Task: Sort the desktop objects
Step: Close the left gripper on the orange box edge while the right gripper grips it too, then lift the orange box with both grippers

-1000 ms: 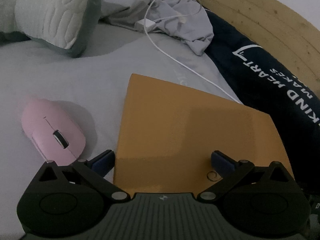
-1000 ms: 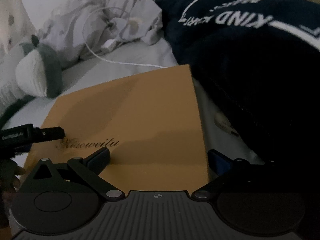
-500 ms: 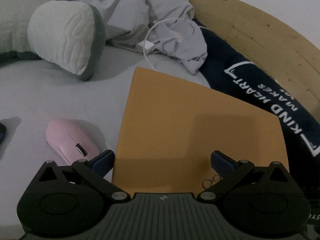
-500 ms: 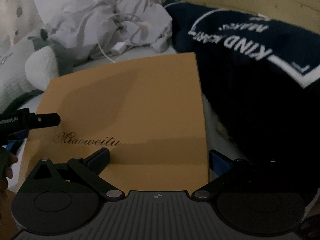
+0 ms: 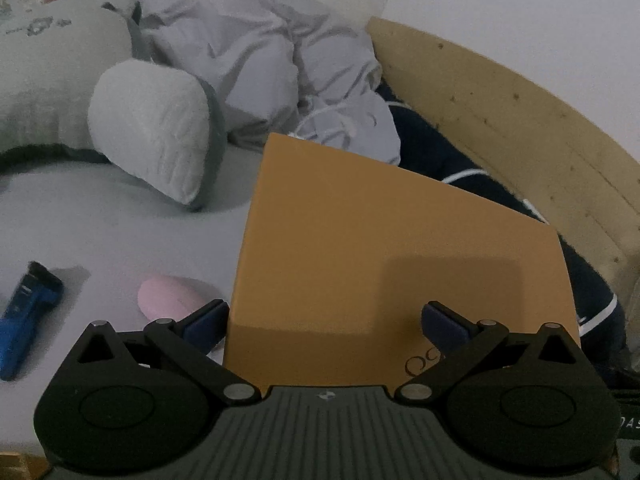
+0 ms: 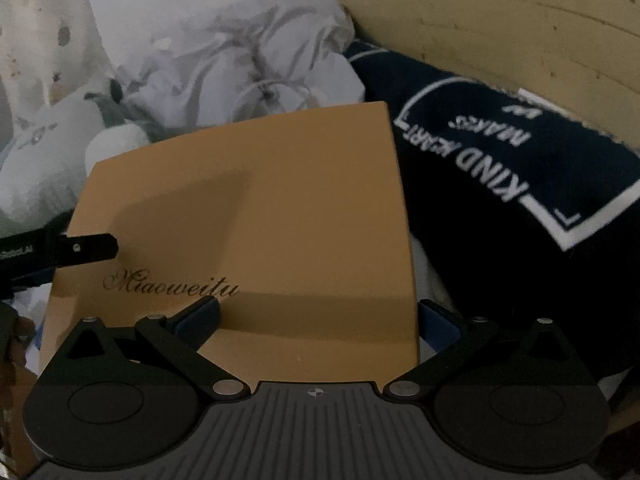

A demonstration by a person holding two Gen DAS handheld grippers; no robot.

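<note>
Left gripper (image 5: 326, 322): we see one, its two fingers (image 5: 206, 320) spread wide. One finger sits beside the box's left edge, the other over its top face. We cannot tell whether either touches the box.
Right gripper (image 6: 318, 318): we see one, fingers (image 6: 198, 320) likewise spread apart. One lies over the lid, the other just past the box's right edge. Contact is not readable.
Orange box (image 5: 384, 264): one. It fills the centre of both views, between the two grippers, above the bed (image 5: 100, 240). Whether it rests on the bed or is raised we cannot tell.
Pink mouse (image 5: 170, 294): one, on the bed, just left of the box, partly behind the left finger.
Blue trimmer (image 5: 24, 320): one, on the bed, well left of the mouse.
Plush toy (image 5: 152, 136): one, grey-white, beyond the mouse.
Crumpled grey cloth (image 5: 280, 80): one heap, behind the box.
Dark blue textile (image 6: 500, 184): one, right of the box, against the wooden headboard (image 6: 520, 28).
Left wrist view only: we see the mouse and the trimmer here alone.
Right wrist view only: we read the script "Miaoweitu" (image 6: 172, 284) on the lid, the white "KIND" lettering on the dark textile, and the tip of the left gripper entering over the lid's left edge.
</note>
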